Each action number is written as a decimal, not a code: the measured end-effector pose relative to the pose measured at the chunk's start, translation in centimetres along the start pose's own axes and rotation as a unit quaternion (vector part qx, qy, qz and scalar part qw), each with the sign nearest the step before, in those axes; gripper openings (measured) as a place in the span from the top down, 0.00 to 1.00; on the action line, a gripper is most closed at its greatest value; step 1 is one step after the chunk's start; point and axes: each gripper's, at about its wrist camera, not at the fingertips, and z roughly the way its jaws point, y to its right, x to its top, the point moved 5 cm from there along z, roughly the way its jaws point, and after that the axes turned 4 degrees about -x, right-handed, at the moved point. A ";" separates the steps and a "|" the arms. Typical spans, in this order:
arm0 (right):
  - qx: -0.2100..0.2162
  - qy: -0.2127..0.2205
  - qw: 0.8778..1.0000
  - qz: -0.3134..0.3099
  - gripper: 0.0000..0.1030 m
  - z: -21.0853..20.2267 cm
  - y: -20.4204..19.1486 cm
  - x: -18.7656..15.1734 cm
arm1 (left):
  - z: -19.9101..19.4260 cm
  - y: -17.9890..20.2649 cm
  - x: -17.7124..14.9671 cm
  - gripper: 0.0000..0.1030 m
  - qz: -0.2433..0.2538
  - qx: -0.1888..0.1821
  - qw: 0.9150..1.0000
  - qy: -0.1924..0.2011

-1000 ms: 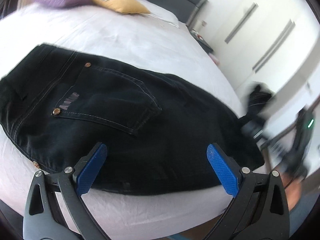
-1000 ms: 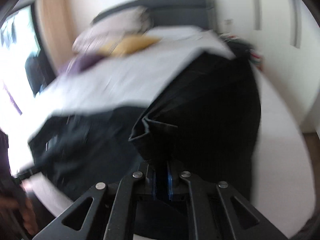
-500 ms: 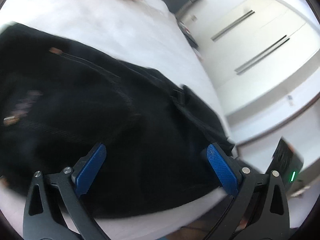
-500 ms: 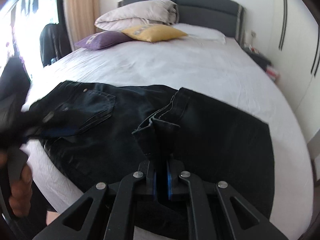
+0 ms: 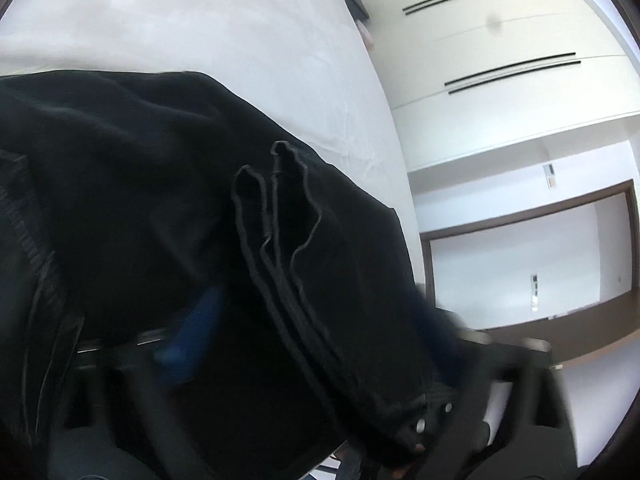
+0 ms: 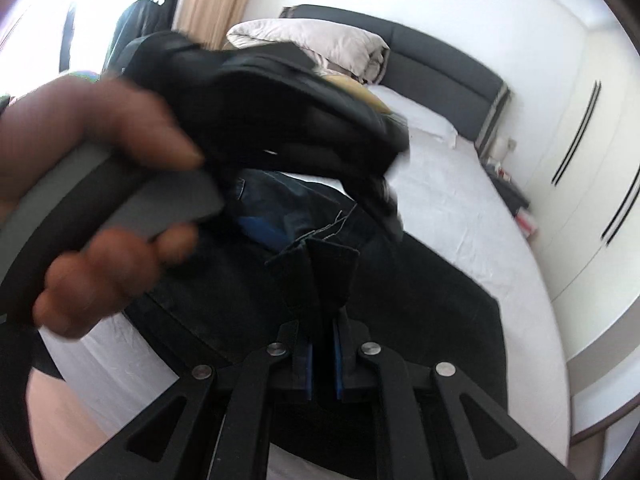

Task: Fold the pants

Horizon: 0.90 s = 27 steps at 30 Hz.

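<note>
The pants lie across the bed, lower centre; right gripper pinches the 2 hems; left gripper is closing around them; fold seems half done.

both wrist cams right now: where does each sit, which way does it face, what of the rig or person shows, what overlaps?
Left wrist: on the left gripper, low over the black pants, facing the wardrobe; blurred jaws closing around the hems.
Right wrist: on the right gripper, facing the headboard; shut on the hems, left hand in view.
Shared: pants, bed, wardrobe.
</note>
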 end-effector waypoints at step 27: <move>0.091 0.040 0.994 -0.048 0.41 -5.1 -2.0 -0.5 | -8.8 -5.1 -4.3 0.88 0.025 0.094 0.994 0.047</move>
